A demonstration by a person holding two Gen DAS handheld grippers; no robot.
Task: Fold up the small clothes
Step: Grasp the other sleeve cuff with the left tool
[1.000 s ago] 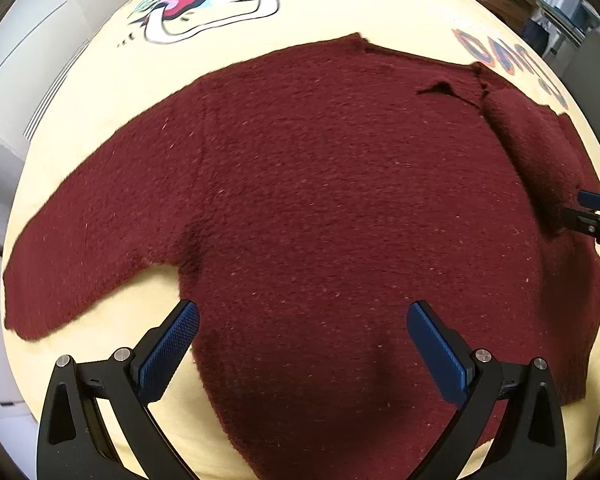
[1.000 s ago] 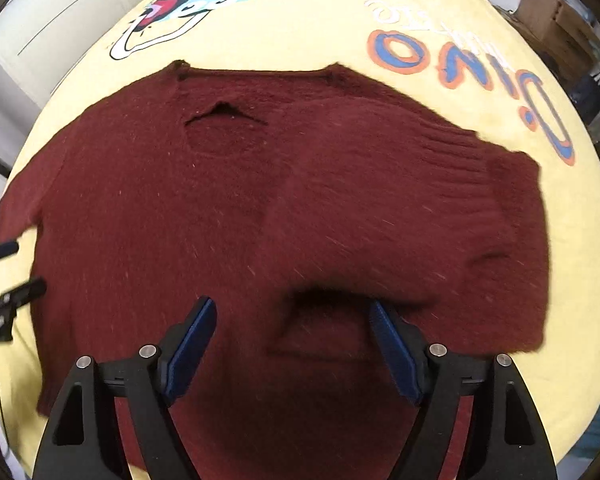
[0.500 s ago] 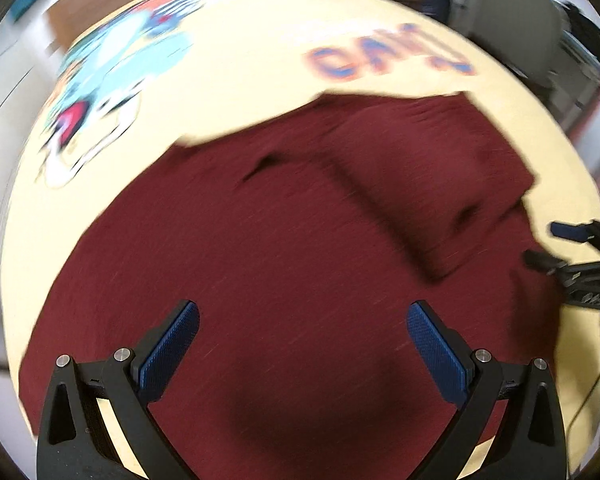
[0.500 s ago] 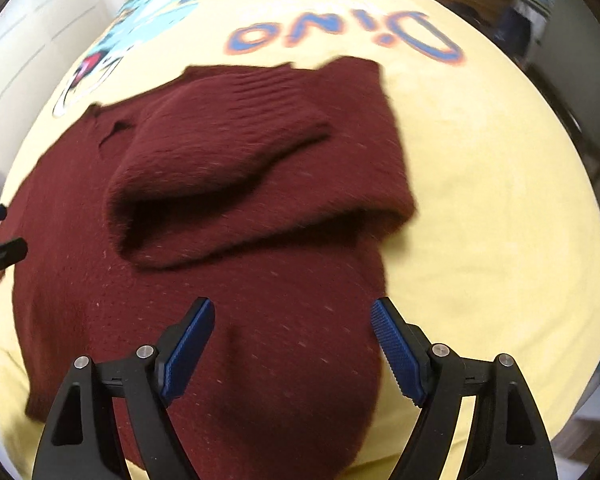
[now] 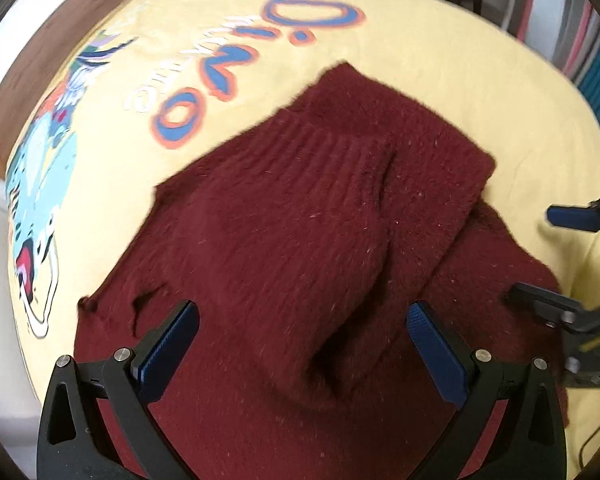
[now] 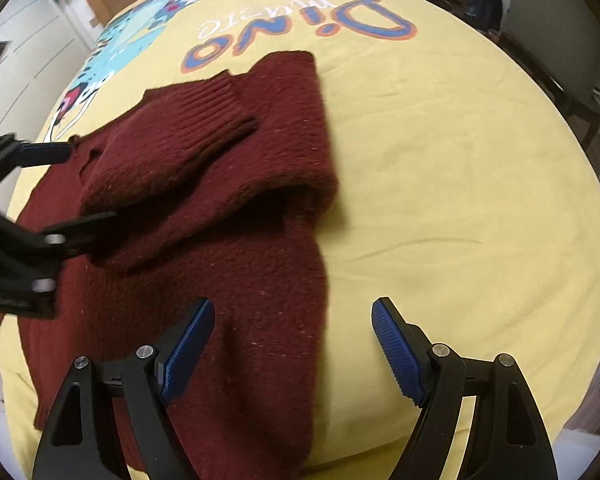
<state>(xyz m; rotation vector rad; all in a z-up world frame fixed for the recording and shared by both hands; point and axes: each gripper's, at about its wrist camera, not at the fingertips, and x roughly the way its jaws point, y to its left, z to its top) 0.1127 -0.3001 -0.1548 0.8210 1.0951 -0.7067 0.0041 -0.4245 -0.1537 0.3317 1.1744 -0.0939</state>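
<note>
progress: dark maroon knitted sweater (image 5: 300,240) lies ahead of and under both grippers on the yellow dinosaur-print bedsheet (image 6: 440,180), one ribbed-cuff sleeve (image 6: 192,128) folded across the body; further folds left, by my judgement | left gripper (image 5: 302,344) jaws apart, empty | right gripper (image 6: 292,344) jaws apart, empty, straddling the sweater's edge | obstacles: none on the sheet

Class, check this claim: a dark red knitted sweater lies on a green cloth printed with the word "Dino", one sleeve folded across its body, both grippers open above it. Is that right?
Not quite. The cloth is yellow, not green, as the right wrist view shows. The rest holds: the sweater has one sleeve folded across it, and the right gripper and left gripper are open.
</note>
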